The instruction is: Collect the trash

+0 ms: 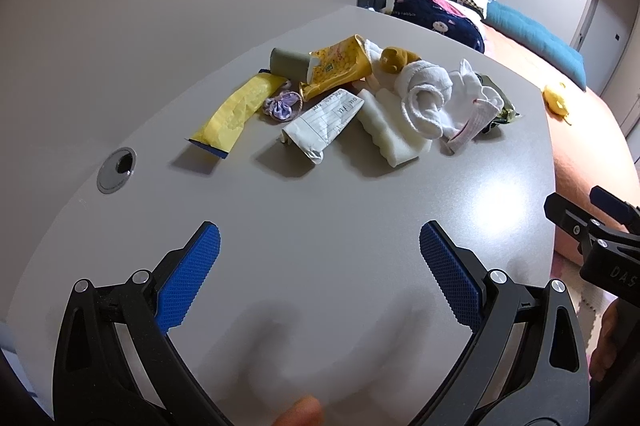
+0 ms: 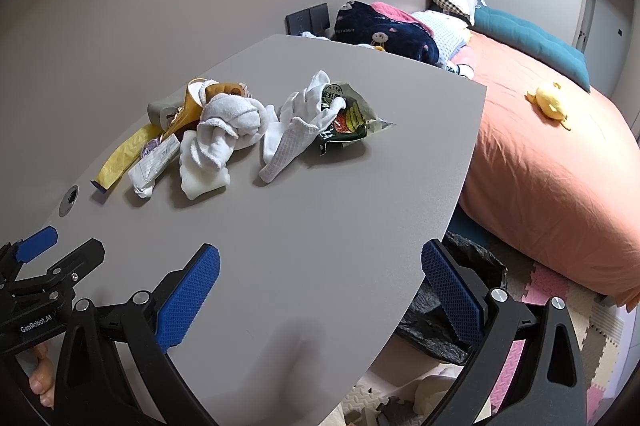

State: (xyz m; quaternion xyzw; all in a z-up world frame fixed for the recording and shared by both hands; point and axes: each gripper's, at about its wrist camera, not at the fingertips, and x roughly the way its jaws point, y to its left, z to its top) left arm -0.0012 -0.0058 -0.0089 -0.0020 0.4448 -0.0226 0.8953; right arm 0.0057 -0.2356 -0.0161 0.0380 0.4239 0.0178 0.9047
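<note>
Left wrist view showed the left gripper (image 1: 320,246) hovering low over the grey table (image 1: 320,194), fingers spread wide and empty, the trash pile (image 1: 352,98) well ahead. The right gripper (image 2: 320,270) gaped likewise, its right finger (image 2: 452,298) over a black bag (image 2: 432,326).

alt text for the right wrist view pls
Open right gripper hovers empty over a grey table, facing a clutter of trash: white socks, green snack wrapper, yellow wrapper. A black bin bag sits below the table edge.
</note>
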